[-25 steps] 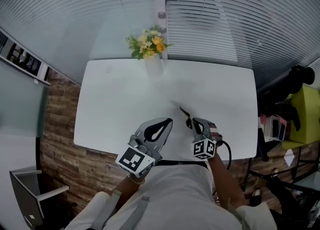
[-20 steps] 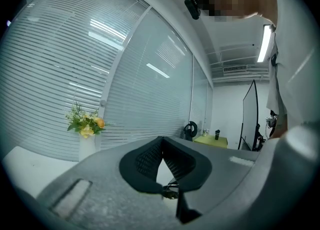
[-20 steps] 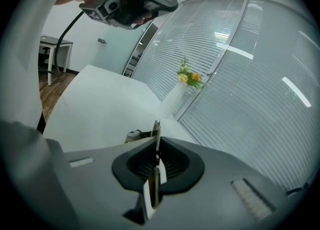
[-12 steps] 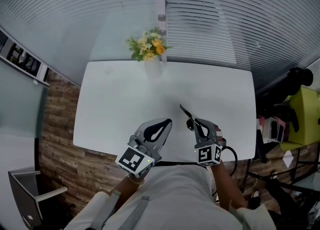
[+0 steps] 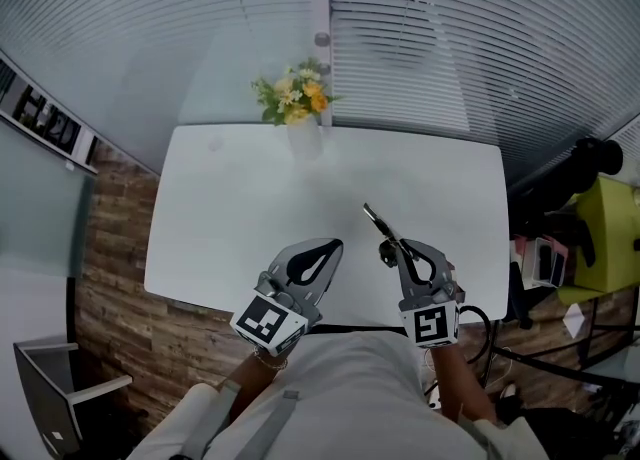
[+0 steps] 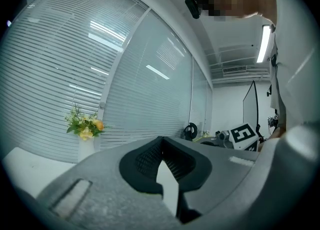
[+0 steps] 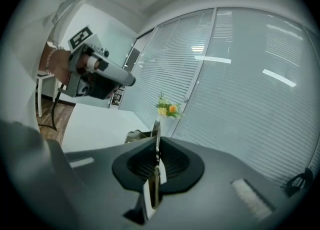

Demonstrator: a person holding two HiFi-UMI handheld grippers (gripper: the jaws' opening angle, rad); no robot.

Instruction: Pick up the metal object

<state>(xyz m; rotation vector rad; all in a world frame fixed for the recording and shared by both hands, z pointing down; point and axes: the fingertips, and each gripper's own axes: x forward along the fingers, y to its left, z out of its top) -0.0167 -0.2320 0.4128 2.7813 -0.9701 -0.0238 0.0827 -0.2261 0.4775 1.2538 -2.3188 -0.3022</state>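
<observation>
Steel showed thin and edge-on in the right gripper view: the metal object (image 7: 156,129) stood pinched between the pads of the right tool (image 7: 156,149), whose jaws were closed down on it to a narrow slit. From the head view the right tool (image 5: 397,246) hung over the near right part of the white desk (image 5: 240,208), and the metal object (image 5: 377,221) stuck out past its tip, slanting toward the desk's middle. In the right gripper view the desk top lay below the jaws, with the object clear of it.

The left tool (image 5: 331,244) was over the near edge of the desk, just beside the right one but apart from it. In the left gripper view the left tool (image 6: 161,141) had its pads meeting at the tip, with nothing between them.

Most of the desk was bare white surface, running from the two tools to the far edge. At that far edge, about midway along, stood a vase of yellow and orange flowers (image 5: 297,100), well apart from both tools. Slatted blinds (image 5: 450,38) rose directly behind the far edge. Off the desk's left edge was wood-patterned floor (image 5: 110,238). Off the right edge, cluttered dark items and a yellow-green object (image 5: 610,228) stood close by. The near edge ran just under the marker cubes, against the person's white clothing (image 5: 340,388).
</observation>
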